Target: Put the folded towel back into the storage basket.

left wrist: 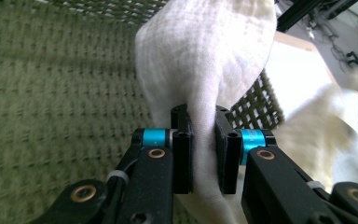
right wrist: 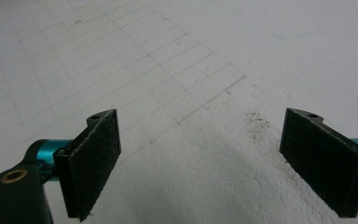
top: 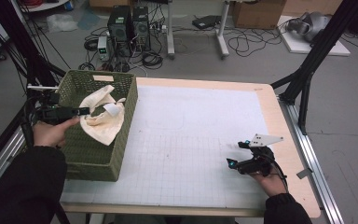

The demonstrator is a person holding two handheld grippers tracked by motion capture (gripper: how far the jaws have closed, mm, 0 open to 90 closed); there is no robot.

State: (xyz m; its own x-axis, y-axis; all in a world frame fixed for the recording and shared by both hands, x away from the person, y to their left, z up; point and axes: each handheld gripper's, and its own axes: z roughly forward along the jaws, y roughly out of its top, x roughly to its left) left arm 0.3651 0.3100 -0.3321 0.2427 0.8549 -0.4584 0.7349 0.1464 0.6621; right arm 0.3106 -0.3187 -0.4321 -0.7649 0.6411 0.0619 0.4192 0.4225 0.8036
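A cream cloth (top: pixel 103 116) lies draped over the right wall of a green woven basket (top: pixel 94 156) at the table's left. My left gripper (top: pixel 85 111) reaches in from the basket's left side and is shut on a fold of that cloth (left wrist: pixel 205 93), which runs up between the two black pads (left wrist: pixel 182 154). My right gripper (top: pixel 237 155) rests low over the white grid mat near the table's front right, held by a hand in a dark sleeve. Its jaws stand wide apart in the right gripper view (right wrist: pixel 200 163) with nothing between them.
The white grid mat (top: pixel 191 140) covers most of the wooden table (top: pixel 289 158). Black frame posts stand at the left and right edges. Computer towers (top: pixel 129 25), cables and boxes sit on the floor beyond the far edge.
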